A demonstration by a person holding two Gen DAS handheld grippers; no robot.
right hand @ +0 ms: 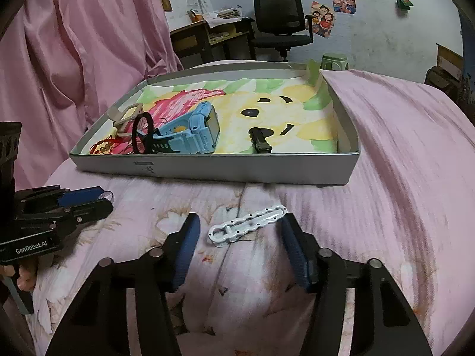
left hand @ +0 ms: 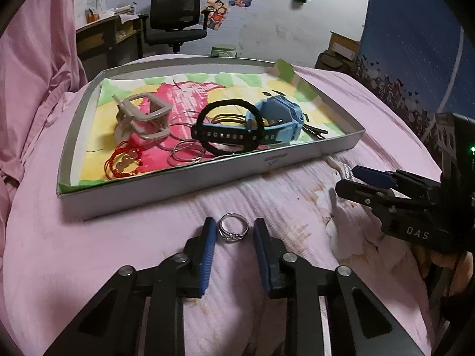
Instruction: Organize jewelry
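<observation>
A silver ring (left hand: pixel 232 237) lies on the pink bedspread, between the blue pads of my left gripper (left hand: pixel 234 221); a gap shows on each side, so the gripper is open around it. A white hair clip (right hand: pixel 246 226) lies slanted on the bedspread between the pads of my right gripper (right hand: pixel 241 216), which is also open; its right end sits close to the right fingertip (right hand: pixel 289 222). Behind both stands a shallow grey box tray (left hand: pixel 207 175) (right hand: pixel 237 170) lined with a coloured drawing. Each gripper shows in the other's view: the right one (left hand: pixel 356 178), the left one (right hand: pixel 101 198).
The tray holds a blue watch (left hand: pixel 279 118) (right hand: pixel 193 130), a black hair tie (left hand: pixel 228 150), a beige claw clip (left hand: pixel 145 115), a red bead bracelet (left hand: pixel 124 160), silver bangles (left hand: pixel 185 154) and a dark clip (right hand: pixel 261 141). A pink curtain (right hand: pixel 74 59) hangs left; an office chair (right hand: pixel 279 20) stands behind.
</observation>
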